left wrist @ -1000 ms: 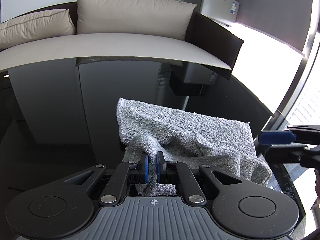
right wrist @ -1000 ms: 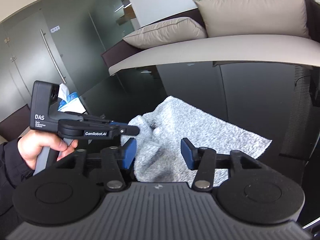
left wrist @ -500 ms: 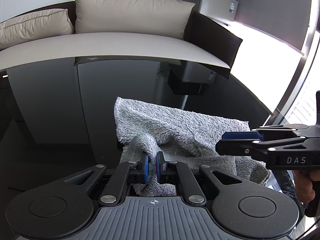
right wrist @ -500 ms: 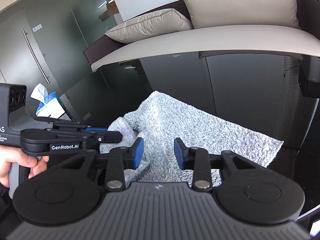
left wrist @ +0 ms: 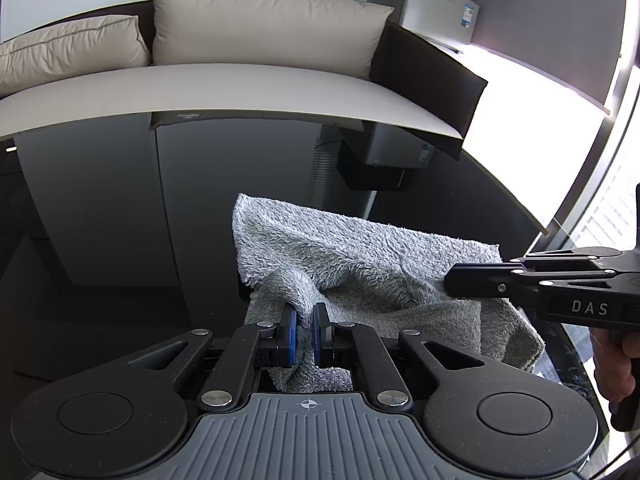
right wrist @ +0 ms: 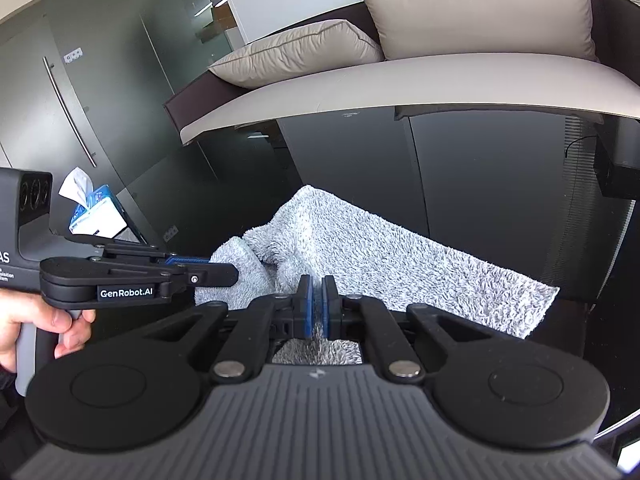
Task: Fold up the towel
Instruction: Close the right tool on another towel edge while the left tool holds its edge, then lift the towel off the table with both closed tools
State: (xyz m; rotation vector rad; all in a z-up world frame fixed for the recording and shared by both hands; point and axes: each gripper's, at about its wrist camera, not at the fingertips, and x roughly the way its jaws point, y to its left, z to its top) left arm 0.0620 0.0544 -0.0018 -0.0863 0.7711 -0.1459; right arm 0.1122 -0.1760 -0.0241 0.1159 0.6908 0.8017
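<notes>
Both grippers are matte black with blue pads [right wrist: 308, 306], silver screws, ribbed grey base. Left gripper [right wrist: 224, 274] says GenRobot.AI, right gripper [left wrist: 450, 284] says DAS in white.

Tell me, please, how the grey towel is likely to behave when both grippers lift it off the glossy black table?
The towel already bunches and drapes, so it will probably sag between the left gripper and right gripper. Its fluffy pile suggests little slipping.

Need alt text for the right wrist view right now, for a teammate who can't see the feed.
The right gripper is shut on the near edge of a grey towel lying on a glossy black table. At left, the hand-held left gripper pinches the towel's bunched corner; a tissue box and cushioned sofa sit behind.
</notes>
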